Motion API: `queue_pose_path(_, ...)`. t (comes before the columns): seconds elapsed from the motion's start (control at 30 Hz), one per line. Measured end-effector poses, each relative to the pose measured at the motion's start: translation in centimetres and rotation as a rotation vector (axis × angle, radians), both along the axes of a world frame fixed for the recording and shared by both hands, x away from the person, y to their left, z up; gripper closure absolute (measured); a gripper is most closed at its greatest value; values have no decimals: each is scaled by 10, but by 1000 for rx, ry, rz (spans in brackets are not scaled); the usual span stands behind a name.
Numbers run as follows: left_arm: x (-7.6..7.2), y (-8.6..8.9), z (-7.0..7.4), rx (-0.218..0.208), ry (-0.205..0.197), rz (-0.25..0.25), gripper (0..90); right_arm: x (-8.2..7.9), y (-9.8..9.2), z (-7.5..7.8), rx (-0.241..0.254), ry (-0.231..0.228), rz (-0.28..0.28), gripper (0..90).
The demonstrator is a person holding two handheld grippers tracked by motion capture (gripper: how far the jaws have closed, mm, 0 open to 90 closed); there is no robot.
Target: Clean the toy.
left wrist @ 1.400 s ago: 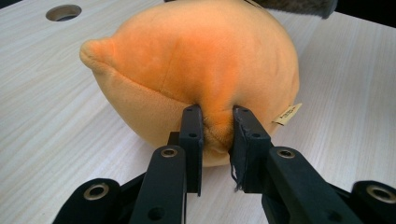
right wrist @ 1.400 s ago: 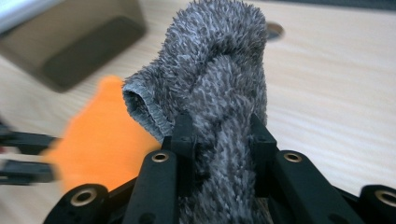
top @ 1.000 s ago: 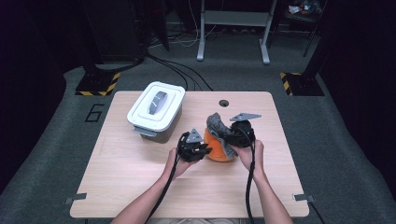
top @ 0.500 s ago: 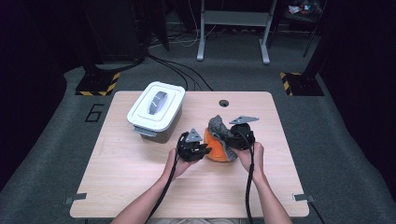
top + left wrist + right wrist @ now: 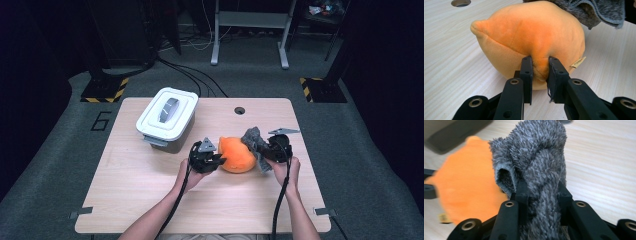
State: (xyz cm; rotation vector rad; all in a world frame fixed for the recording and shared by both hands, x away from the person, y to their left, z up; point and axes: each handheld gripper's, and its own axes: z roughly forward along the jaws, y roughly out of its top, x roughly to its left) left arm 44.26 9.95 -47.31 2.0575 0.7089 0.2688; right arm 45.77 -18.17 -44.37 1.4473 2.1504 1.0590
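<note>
Orange plush toy [image 5: 531, 42] sits mid-table [image 5: 150, 200], soft and light (it dimples easily). Left gripper [image 5: 540, 72] pinches a fold of its side; right gripper [image 5: 541, 192] clamps a limp grey fleece cloth [image 5: 536, 152] draped against it.

The orange plush toy [image 5: 236, 154], round with a pointed nub, rests on the table's near right half, a small tag at its side. The fuzzy grey cloth [image 5: 254, 141], bunched and folded, drapes against its right upper side.

Plush toy [image 5: 236, 155] orange; cloth [image 5: 253, 139] mottled grey; box [image 5: 167, 118] white; table [image 5: 130, 180] pale wood-grain.
</note>
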Motion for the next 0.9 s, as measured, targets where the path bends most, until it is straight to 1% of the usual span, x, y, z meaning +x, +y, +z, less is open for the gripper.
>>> queue_pose_path(0.07,0,0,0,-3,2,0,756,2,-7,-6,6,15,-18,702)
queue_pose_path(0.1,0,0,0,-3,2,0,755,2,-7,-6,6,15,-18,702)
queue_pose_path(0.13,0,0,0,-4,1,2,756,3,-10,-9,12,26,-33,702)
queue_pose_path(0.17,0,0,0,-2,1,2,756,7,-15,-15,22,44,-45,702)
queue_pose_path(0.2,0,0,0,1,1,2,756,8,-17,-18,18,52,-58,702)
queue_pose_path(0.23,0,0,0,1,1,2,755,8,-17,-18,18,52,-58,702)
queue_pose_path(0.27,0,0,0,6,1,1,755,10,-21,-24,24,68,-60,702)
queue_pose_path(0.33,0,0,0,4,-1,1,755,10,-22,-24,25,65,-62,702)
queue_pose_path(0.37,0,0,0,4,-2,2,755,8,-22,-20,37,61,-68,703)
queue_pose_path(0.4,0,1,0,8,-1,1,755,7,-21,-16,43,43,-64,703)
queue_pose_path(0.43,0,1,0,8,-1,1,755,7,-21,-16,43,43,-64,703)
queue_pose_path(0.47,0,1,1,7,0,-1,755,3,-19,-6,53,14,-59,703)
queue_pose_path(0.5,0,1,1,7,0,-1,755,3,-19,-6,53,14,-59,703)
queue_pose_path(0.53,0,0,0,3,-3,0,755,-1,-15,7,70,-14,-37,703)
queue_pose_path(0.57,0,0,0,3,-3,0,755,-3,-11,14,79,-29,-25,703)
queue_pose_path(0.6,0,0,0,2,-4,1,755,-3,-11,14,79,-29,-25,703)
queue_pose_path(0.63,0,0,1,7,-4,-2,755,-7,0,27,82,-58,15,703)
queue_pose_path(0.67,0,0,1,6,-5,0,755,-7,0,27,82,-58,15,703)
queue_pose_path(0.7,0,-1,1,4,-7,-2,755,-8,4,31,81,-66,30,702)
queue_pose_path(0.77,0,-1,1,3,-6,-1,755,-10,18,39,67,-82,65,702)
queue_pose_path(0.8,0,-1,1,4,-6,0,755,-12,32,44,63,-89,98,701)
queue_pose_path(0.83,0,-1,1,4,-6,0,755,-12,32,44,63,-89,98,701)
queue_pose_path(0.87,-1,-1,1,4,-8,-1,755,-12,47,46,58,-96,133,701)
queue_pose_path(0.9,-1,-1,1,4,-8,-1,755,-12,52,45,50,-96,144,701)
